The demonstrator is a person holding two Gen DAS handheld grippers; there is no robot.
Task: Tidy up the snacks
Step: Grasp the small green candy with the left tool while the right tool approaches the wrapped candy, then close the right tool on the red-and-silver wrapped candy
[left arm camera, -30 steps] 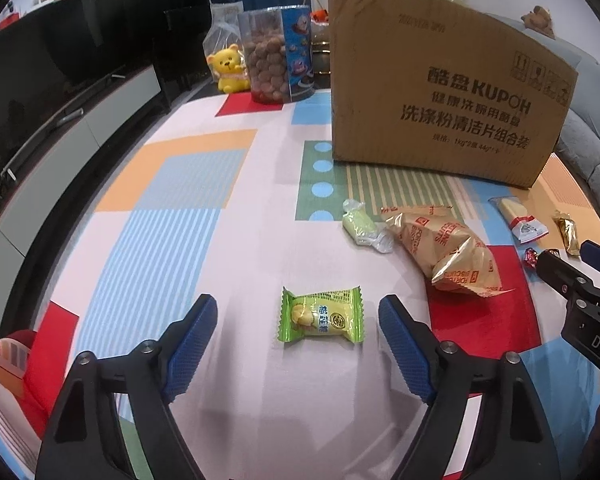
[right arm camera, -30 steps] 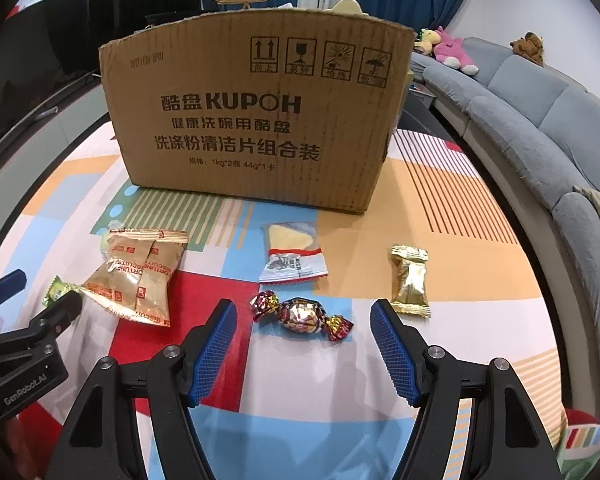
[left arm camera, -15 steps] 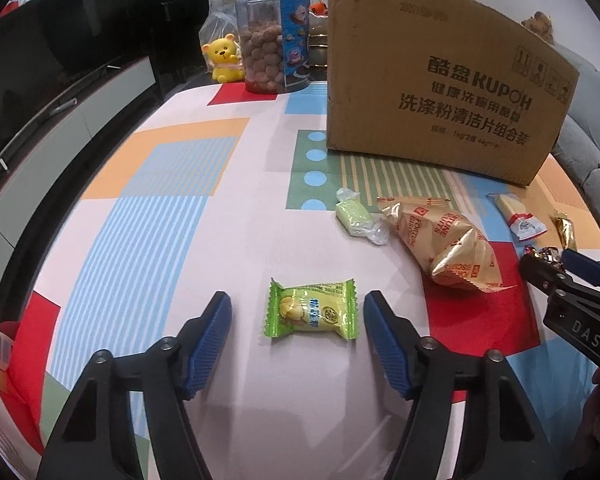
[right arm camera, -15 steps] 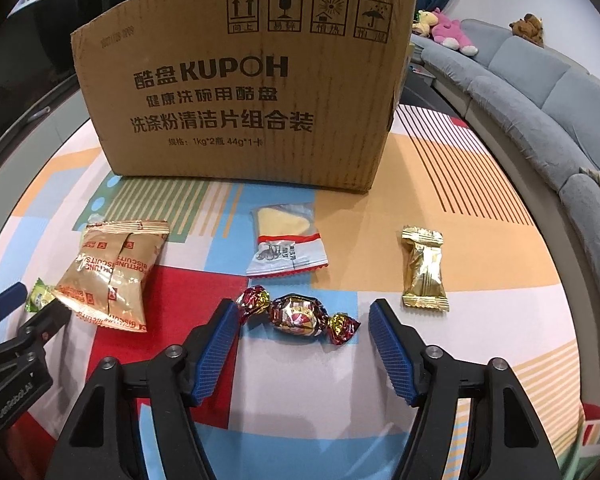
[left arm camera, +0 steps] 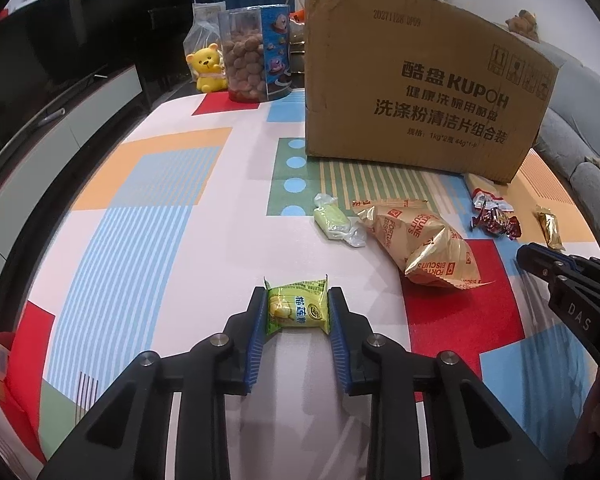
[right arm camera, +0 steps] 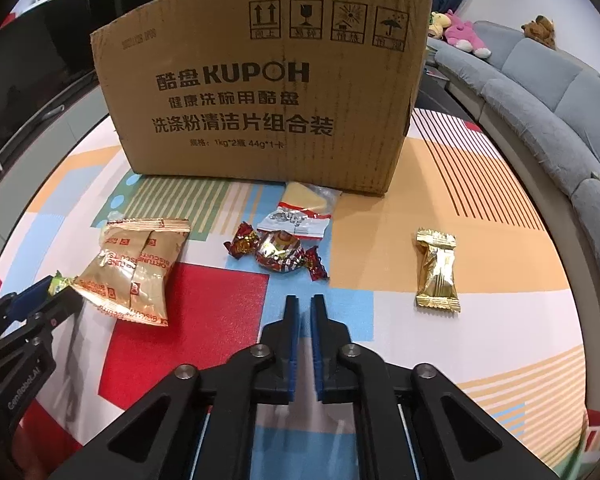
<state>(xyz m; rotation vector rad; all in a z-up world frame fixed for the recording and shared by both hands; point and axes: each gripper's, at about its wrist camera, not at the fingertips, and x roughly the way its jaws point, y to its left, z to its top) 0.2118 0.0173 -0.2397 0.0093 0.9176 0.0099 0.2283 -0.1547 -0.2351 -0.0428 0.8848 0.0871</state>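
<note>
A green snack packet [left arm camera: 296, 312] lies on the patterned table mat [left arm camera: 148, 216]. My left gripper [left arm camera: 298, 300] is closing on the packet, and both blue pads touch its ends. My right gripper [right arm camera: 304, 300] is shut with nothing between its fingers. A red-and-gold wrapped candy [right arm camera: 280, 254] lies just beyond its tips, untouched. Behind the snacks stands a large open cardboard box [right arm camera: 260, 100], whose inside is hidden. In the left wrist view the right gripper [left arm camera: 530, 258] shows at the right edge.
A gold fortune biscuit bag [right arm camera: 136, 268], a white-and-red packet [right arm camera: 300, 216], a gold foil packet [right arm camera: 436, 276] and a pale green candy [left arm camera: 332, 220] lie on the mat. A jar of nuts [left arm camera: 256, 56] and a yellow bear [left arm camera: 208, 68] stand at the back. A grey sofa [right arm camera: 540, 92] runs along the right.
Both pairs of jaws closed from wide open. The left pads came in onto the green packet. The right fingers met empty, and the red-and-gold candy now lies ahead of them.
</note>
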